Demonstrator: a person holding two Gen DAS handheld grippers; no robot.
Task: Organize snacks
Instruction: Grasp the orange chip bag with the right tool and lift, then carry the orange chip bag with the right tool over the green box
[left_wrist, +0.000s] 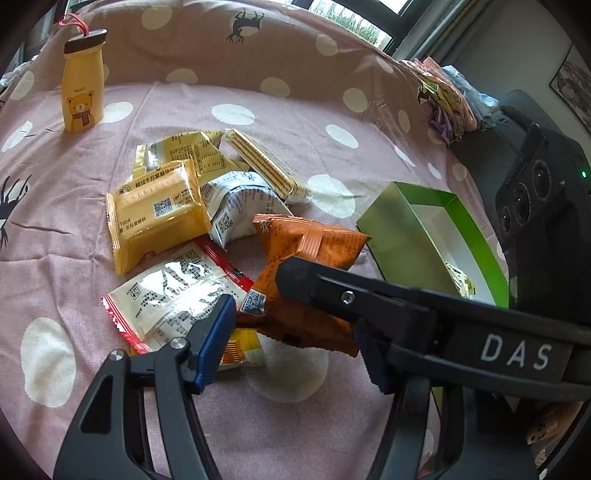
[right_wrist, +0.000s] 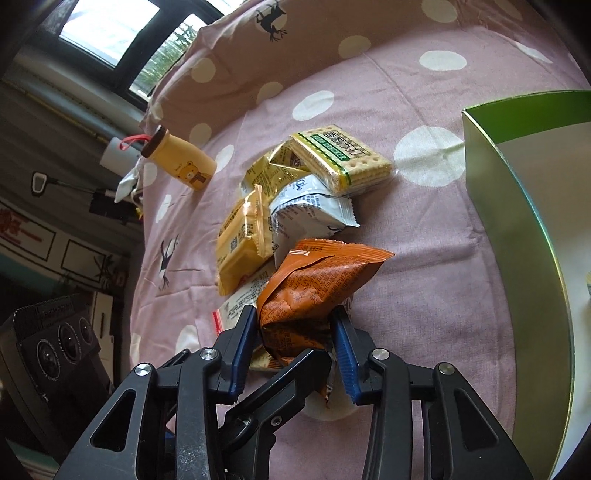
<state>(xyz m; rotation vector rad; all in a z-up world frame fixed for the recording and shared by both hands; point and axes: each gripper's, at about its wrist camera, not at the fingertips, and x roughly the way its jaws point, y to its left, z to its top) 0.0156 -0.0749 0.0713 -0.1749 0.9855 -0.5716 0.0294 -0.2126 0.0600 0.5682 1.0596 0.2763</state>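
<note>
Right gripper jaws clenched on the orange packet, blue pads pressing both sides of its crumpled lower end; packet tilts up and away from the fingers, its far tip near the grey packet. In the left wrist view the same orange packet sits under a black finger of the right gripper that crosses the frame from the right. Left gripper jaws spread, released, nothing between the pads; its left blue pad rests over the edge of the red-trimmed packet, with a small yellow packet just beside that pad. Right pad mostly hidden behind the other gripper's finger. Beyond the orange packet the pile runs: gold packet touching the grey one, another yellow wrapper behind it, and a clear pack of crackers at the far end, leaning on the pile. Green box lies open to the right of the pile, near the orange packet but apart from it; white inside, one small packet visible in its near corner. All on a pink spotted sheet. Yellow bear bottle stands upright at far left, well apart from the snacks. Folded clothes at the far right edge of the sheet.
</note>
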